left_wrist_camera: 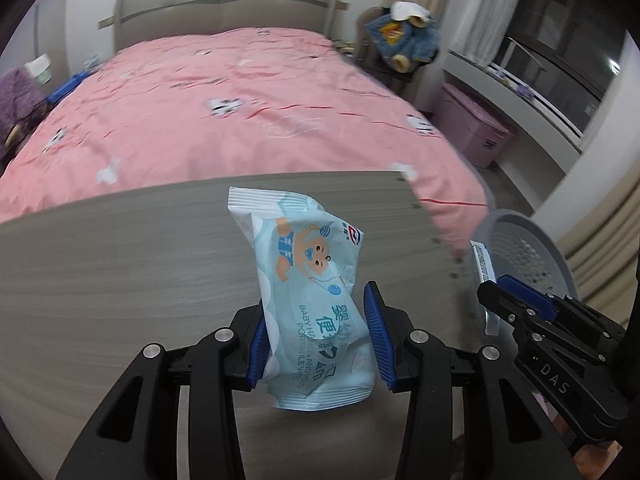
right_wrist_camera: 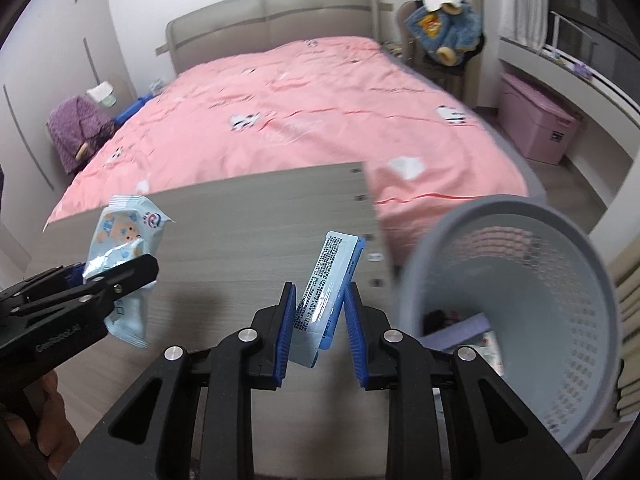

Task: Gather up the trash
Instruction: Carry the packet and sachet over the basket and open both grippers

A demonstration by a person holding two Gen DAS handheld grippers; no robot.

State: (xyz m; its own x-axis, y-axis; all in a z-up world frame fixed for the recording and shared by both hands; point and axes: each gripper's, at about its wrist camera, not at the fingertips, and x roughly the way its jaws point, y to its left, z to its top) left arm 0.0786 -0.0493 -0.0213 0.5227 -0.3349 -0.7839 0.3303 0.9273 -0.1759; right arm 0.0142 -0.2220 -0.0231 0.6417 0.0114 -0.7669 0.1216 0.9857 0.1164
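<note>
Clamped in the left tongs [left_wrist_camera: 318, 344] was a pale blue wet-wipe packet [left_wrist_camera: 308, 280], lifted clear of the table [left_wrist_camera: 120, 280]. Beside them, the right tongs [right_wrist_camera: 318, 330] pinched a slim blue-edged wrapper [right_wrist_camera: 326, 276] upright, apparently for carrying. Both pieces of trash hung near the grey mesh bin [right_wrist_camera: 560, 280] off the table's right end, probably their destination; a pink-covered bed [right_wrist_camera: 320, 100] lay beyond.

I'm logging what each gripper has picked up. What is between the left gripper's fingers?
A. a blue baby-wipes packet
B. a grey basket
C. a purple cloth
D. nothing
A: the left gripper has its blue pads on either side of the baby-wipes packet, lifted off the wooden board.
</note>
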